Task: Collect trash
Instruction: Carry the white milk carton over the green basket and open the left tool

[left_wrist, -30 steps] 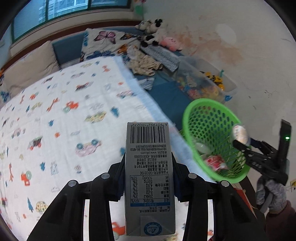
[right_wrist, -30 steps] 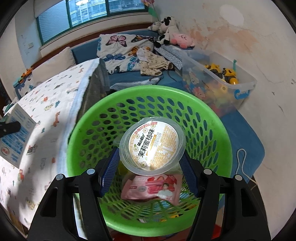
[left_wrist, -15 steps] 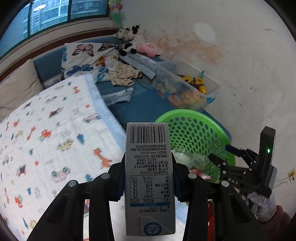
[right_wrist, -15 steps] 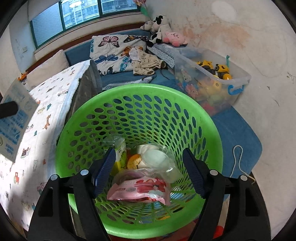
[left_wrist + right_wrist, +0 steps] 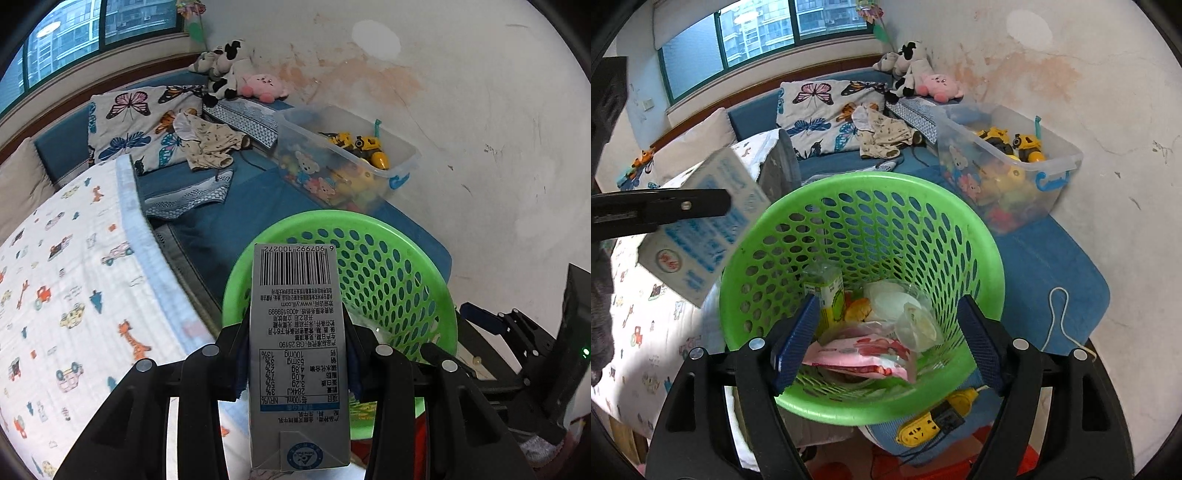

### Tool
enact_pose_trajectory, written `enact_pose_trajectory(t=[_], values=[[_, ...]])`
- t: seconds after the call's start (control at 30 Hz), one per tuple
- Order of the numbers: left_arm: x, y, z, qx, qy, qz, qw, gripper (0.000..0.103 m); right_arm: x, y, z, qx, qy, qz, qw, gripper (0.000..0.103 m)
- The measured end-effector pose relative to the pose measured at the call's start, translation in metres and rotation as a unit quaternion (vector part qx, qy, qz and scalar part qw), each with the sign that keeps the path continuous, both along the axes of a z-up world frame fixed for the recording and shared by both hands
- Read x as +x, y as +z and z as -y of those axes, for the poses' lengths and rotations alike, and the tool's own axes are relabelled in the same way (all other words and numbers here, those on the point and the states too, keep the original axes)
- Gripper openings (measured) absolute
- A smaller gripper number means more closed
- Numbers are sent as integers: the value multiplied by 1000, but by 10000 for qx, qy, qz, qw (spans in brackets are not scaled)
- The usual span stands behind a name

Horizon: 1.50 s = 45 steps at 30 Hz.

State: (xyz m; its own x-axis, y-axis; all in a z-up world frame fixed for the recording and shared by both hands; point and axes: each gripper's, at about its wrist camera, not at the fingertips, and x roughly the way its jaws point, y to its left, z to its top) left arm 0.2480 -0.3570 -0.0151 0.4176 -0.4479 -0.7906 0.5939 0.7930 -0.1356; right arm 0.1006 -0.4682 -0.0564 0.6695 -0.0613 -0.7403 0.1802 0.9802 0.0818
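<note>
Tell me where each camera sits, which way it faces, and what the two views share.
Left wrist: on the left gripper, looking forward and down at the milk carton it clamps, over the green basket; right gripper shows at right.
Right wrist: on the right gripper, jaws just opened and empty, looking into the basket; left gripper finger at left.
Shared: basket, carton, toy bin, plush toys.

Left gripper (image 5: 297,363): jaws clamped on both narrow sides of a milk carton (image 5: 297,354), pointing steeply down toward 12 o'clock.

Right gripper (image 5: 886,343): jaws apart, just opened further, nothing pressed between them. In the left wrist view its black body enters from 4 o'clock.
</note>
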Motion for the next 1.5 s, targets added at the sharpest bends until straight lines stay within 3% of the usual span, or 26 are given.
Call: enact_pose_trajectory(t=[0.73,0.8,0.87,1.13,1.5], values=[[5,-18,23,194,-129,-96,9997,40,-6,-4,-1,76,62,-4,10000,78],[4,-18,23,168,-158,-100,9997,45,-7,-4,-2,90,53,7,9999,78],[2,-17,21,142,-129,-36,9998,60,-8,-4,-3,116,48,9,9999,78],[-10,-3,3,-30,-120,177,9998,72,-12,-2,-13,127,97,58,9999,78],[-33,8,-62,-113,281,445,9985,84,-19,9,-45,215,255,195,9993,80]])
